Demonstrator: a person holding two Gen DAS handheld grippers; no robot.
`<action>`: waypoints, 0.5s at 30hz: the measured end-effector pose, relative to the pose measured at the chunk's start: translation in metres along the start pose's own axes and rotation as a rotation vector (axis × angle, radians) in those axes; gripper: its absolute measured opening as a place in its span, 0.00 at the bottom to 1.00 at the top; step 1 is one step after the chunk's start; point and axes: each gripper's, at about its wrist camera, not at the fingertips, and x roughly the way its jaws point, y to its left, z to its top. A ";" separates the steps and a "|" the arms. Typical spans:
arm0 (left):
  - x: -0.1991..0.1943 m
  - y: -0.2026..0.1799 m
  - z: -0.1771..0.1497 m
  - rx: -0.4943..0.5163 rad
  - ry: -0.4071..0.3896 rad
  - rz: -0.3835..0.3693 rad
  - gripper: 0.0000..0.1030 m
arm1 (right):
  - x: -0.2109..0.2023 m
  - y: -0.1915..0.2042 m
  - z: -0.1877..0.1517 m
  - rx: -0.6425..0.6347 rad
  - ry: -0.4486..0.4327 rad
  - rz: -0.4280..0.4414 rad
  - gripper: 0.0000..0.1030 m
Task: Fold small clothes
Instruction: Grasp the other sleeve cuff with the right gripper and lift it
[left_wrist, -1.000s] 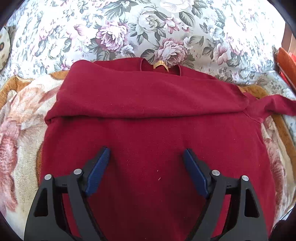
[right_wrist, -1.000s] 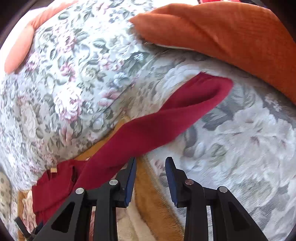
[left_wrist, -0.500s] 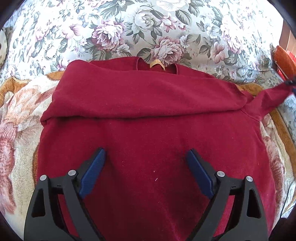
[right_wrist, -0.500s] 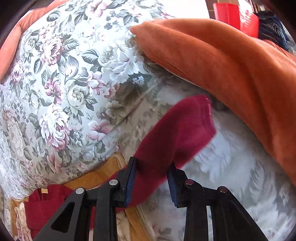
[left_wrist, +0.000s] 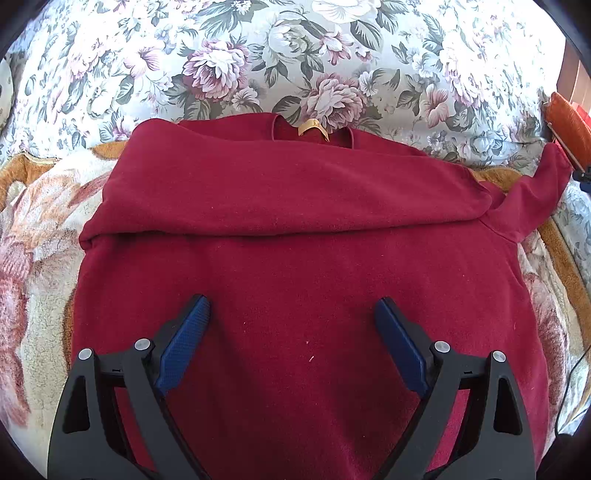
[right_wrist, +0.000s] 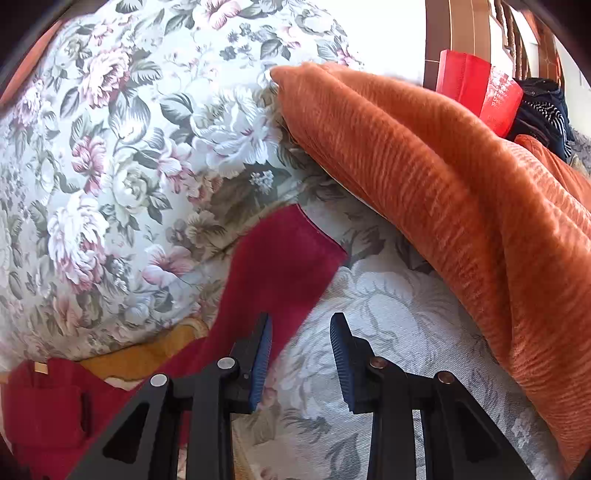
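Observation:
A dark red sweater (left_wrist: 295, 258) lies flat on a plush blanket, collar with a tan label (left_wrist: 313, 127) at the far side. One sleeve is folded across the chest. The other sleeve (left_wrist: 532, 195) stretches out to the right; in the right wrist view this sleeve (right_wrist: 280, 266) lies on the floral sofa, its cuff ahead of the fingers. My left gripper (left_wrist: 291, 332) is open and empty, hovering over the sweater's lower body. My right gripper (right_wrist: 301, 354) is open; its left finger (right_wrist: 260, 354) is beside the sleeve's edge, nothing between the pads.
A floral sofa back (left_wrist: 295, 55) rises behind the sweater. An orange cushion (right_wrist: 443, 192) lies right of the sleeve. A red object (right_wrist: 476, 88) and dark striped cloth (right_wrist: 543, 110) sit behind it. The plush blanket (left_wrist: 33, 280) borders the sweater.
My right gripper held the sleeve between its pads half a second ago; now the jaws are wider and the sleeve lies left of them. The left gripper barely moved.

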 end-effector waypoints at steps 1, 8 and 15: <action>0.000 0.000 0.000 0.000 0.000 0.000 0.88 | 0.007 -0.002 0.001 0.014 0.008 0.007 0.30; 0.001 0.000 0.000 0.001 0.000 0.001 0.88 | 0.026 0.008 0.010 0.020 -0.097 -0.018 0.23; -0.011 0.012 0.003 -0.061 -0.021 -0.068 0.88 | -0.040 0.006 0.009 0.043 -0.206 0.139 0.10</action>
